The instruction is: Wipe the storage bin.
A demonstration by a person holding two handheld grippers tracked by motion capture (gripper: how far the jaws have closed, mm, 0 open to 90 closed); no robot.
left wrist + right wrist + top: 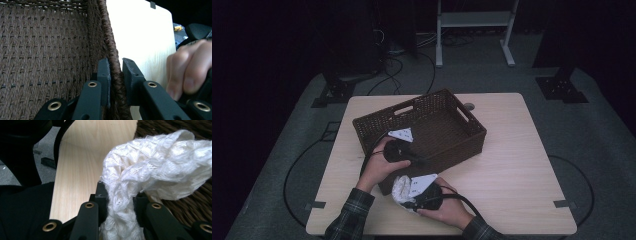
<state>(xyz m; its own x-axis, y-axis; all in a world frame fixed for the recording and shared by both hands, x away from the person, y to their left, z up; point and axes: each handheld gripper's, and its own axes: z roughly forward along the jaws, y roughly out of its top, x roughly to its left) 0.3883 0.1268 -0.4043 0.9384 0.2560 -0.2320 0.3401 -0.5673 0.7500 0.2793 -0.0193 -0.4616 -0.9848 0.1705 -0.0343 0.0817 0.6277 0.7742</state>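
Note:
A dark brown woven basket [472, 140] stands on the light wooden table [512, 175]. My left gripper [414, 160] is shut on the basket's near wall [115, 72], one jaw inside and one outside the braided rim. My right gripper [404, 197] sits just in front of the basket's near corner, shut on a bunched white knitted cloth [401, 189]. In the right gripper view the white cloth [150, 175] bulges up between and beyond the jaws, with basket weave [197, 195] behind it.
The basket's inside floor [442, 132] is bare. A hand [190, 72] with the other gripper shows at the right of the left gripper view. Black cables trail off the table's front. A white frame [474, 25] stands on the floor beyond the table.

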